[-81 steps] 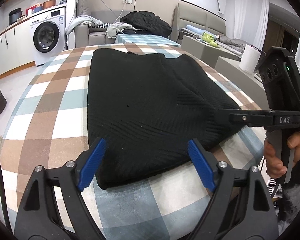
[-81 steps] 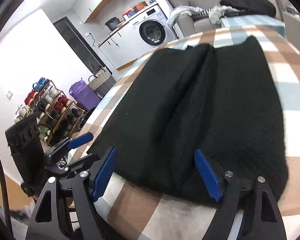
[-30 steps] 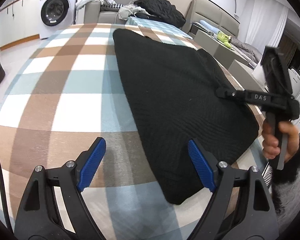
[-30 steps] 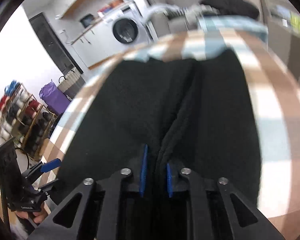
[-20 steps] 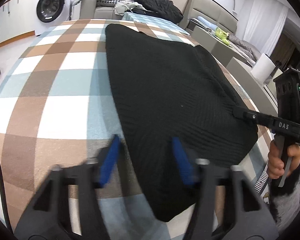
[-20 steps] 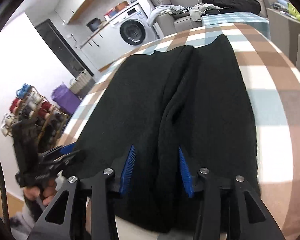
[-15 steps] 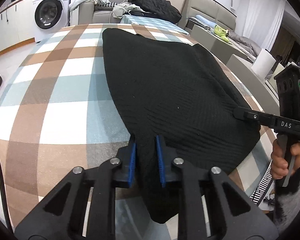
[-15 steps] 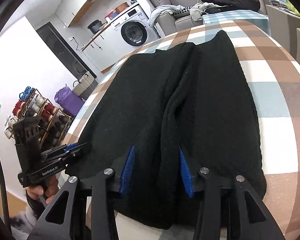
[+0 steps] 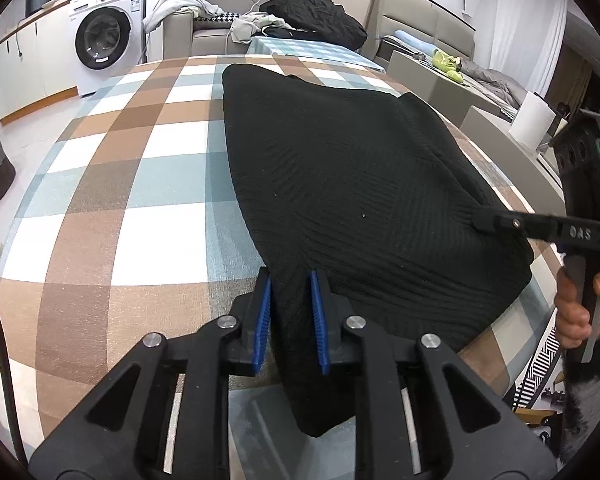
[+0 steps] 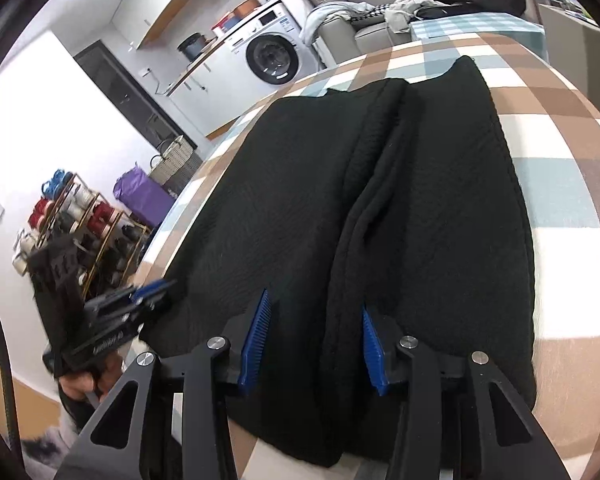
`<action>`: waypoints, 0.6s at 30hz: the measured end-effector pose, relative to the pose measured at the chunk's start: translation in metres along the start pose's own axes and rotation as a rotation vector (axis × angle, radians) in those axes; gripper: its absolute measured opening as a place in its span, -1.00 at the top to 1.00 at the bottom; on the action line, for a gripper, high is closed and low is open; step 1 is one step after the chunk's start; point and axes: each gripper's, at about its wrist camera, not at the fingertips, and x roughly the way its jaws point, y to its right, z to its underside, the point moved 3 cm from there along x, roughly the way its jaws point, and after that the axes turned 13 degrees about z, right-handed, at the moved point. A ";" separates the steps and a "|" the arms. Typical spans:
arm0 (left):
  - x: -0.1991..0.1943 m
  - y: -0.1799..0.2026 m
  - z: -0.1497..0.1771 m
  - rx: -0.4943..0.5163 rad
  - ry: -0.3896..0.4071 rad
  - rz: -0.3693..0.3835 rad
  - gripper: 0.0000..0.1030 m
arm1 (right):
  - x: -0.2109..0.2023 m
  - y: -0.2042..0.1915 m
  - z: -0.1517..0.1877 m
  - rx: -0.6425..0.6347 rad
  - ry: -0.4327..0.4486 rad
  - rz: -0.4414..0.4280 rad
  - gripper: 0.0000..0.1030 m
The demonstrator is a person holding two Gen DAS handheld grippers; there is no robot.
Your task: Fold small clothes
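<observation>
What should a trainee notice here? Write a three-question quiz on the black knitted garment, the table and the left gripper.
1. True or false: the black ribbed knitted garment lies on a plain white tablecloth.
2. What stands against the far wall, beyond the table? A) a white front-loading washing machine B) a tall fridge C) a bicycle
3. What is between the blue pads of the black left gripper?

Key
1. False: the checked tablecloth is brown, blue and white.
2. A
3. The garment's near edge. The jaws are opening slightly, and the fabric is between them.
</observation>
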 end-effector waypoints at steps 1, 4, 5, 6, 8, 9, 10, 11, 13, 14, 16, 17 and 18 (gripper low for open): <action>-0.001 0.000 0.000 -0.003 0.001 -0.004 0.51 | 0.002 0.000 -0.004 -0.001 0.004 0.002 0.14; -0.004 0.000 -0.001 -0.018 0.018 0.005 0.39 | 0.014 -0.002 -0.018 0.005 0.019 0.028 0.16; -0.005 -0.001 -0.002 -0.021 0.023 0.008 0.39 | 0.017 -0.003 -0.023 0.009 0.025 0.030 0.34; -0.008 -0.001 -0.003 -0.025 0.033 0.012 0.39 | 0.022 -0.003 -0.028 0.012 0.028 0.043 0.51; -0.012 -0.001 -0.004 -0.028 0.044 0.017 0.37 | 0.026 -0.006 -0.036 0.003 0.021 0.060 0.76; -0.015 0.000 -0.005 -0.027 0.046 0.020 0.35 | 0.018 -0.010 -0.041 -0.017 0.057 0.057 0.78; -0.017 0.000 -0.005 -0.028 0.050 0.024 0.34 | 0.003 -0.015 -0.045 -0.041 0.111 0.061 0.79; -0.018 -0.001 -0.006 -0.029 0.053 0.025 0.33 | -0.008 -0.018 -0.047 -0.059 0.145 0.070 0.79; -0.018 -0.002 -0.006 -0.032 0.050 0.024 0.33 | -0.033 -0.019 -0.050 -0.087 0.202 0.105 0.79; -0.018 -0.002 -0.006 -0.035 0.048 0.023 0.33 | -0.042 -0.014 -0.048 -0.086 0.221 0.131 0.79; -0.015 0.001 -0.005 -0.033 0.037 0.028 0.33 | -0.042 0.006 -0.039 -0.063 0.194 0.201 0.79; -0.013 0.004 -0.004 -0.028 0.032 0.033 0.33 | -0.033 0.016 -0.034 -0.055 0.159 0.228 0.78; -0.011 0.006 -0.004 -0.025 0.028 0.033 0.33 | -0.024 0.025 -0.028 -0.045 0.123 0.237 0.78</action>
